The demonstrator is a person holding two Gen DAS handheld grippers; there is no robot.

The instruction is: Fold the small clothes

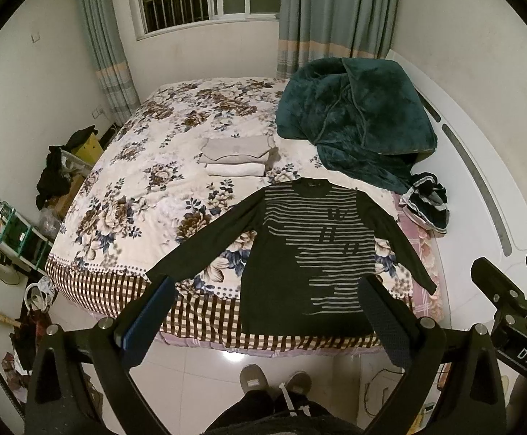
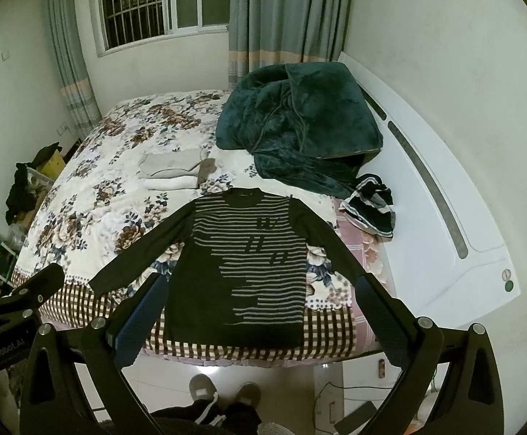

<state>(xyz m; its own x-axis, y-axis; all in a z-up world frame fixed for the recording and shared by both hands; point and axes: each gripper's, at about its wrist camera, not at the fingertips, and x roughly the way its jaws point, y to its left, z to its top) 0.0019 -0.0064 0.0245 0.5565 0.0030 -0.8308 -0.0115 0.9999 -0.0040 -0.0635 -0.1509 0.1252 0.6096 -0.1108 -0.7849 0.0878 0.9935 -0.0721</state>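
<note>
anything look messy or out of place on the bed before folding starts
The sweater lies flat with its sleeves spread, ready to fold. Two things look untidy: a striped garment crumpled by the headboard, and a green blanket heaped loosely at the far right. The folded pile is neat. Both grippers are open, above the near edge.

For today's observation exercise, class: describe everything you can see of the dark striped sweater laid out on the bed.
The striped sweater is dark, apparently knit, with long plain sleeves, a round neck and pale horizontal stripes across the chest that break off diagonally toward the hem; a few dark letter-like marks sit among them. It lies flat, front up, unfolded, sleeves spread outward and down, neck away from the person. It rests on the floral bedspread, its hem over the checked border at the near bed edge. Neither gripper touches it.
</note>
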